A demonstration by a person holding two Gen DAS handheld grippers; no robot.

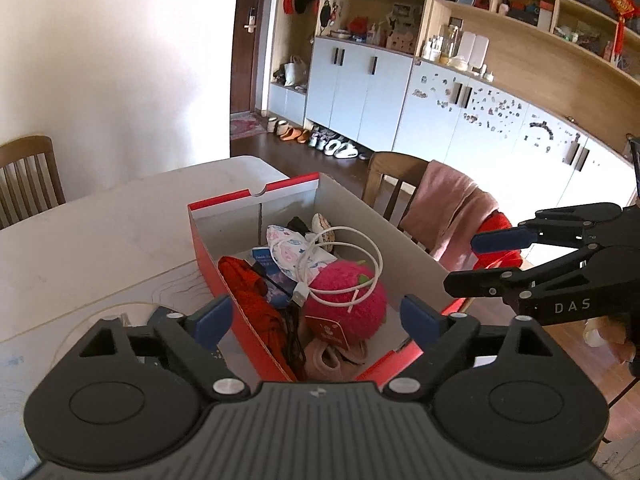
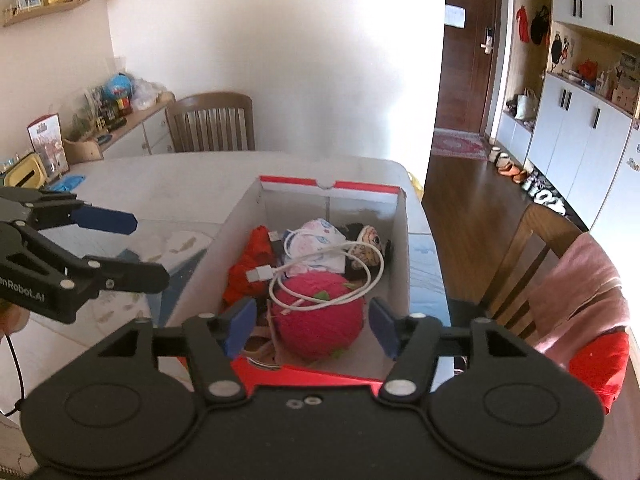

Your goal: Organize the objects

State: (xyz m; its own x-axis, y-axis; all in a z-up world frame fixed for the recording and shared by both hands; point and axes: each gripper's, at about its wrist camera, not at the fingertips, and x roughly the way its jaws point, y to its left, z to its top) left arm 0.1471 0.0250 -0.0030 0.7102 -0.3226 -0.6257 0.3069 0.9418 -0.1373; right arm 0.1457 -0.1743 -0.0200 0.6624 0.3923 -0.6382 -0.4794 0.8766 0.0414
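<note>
A red shoebox (image 1: 216, 264) (image 2: 396, 240) stands open on the table. Inside it lie a pink knitted ball (image 1: 352, 300) (image 2: 320, 320), a coiled white cable (image 1: 344, 264) (image 2: 328, 276), a red cloth (image 1: 248, 288) (image 2: 252, 264), a patterned pouch (image 1: 288, 250) (image 2: 316, 236) and a small doll (image 2: 368, 248). My left gripper (image 1: 316, 318) is open and empty above the box's near end. My right gripper (image 2: 310, 326) is open and empty over the pink ball. Each gripper also shows in the other's view, the right one (image 1: 472, 260) beside the box, the left one (image 2: 140, 248) left of it.
The box sits on a white table (image 1: 100, 232) (image 2: 160, 184). A wooden chair (image 1: 396, 184) (image 2: 532, 264) with a pink towel (image 1: 452, 212) (image 2: 580, 288) stands at the right. Another chair (image 2: 212, 122) is at the far side. A sideboard (image 2: 132, 128) with clutter is far left.
</note>
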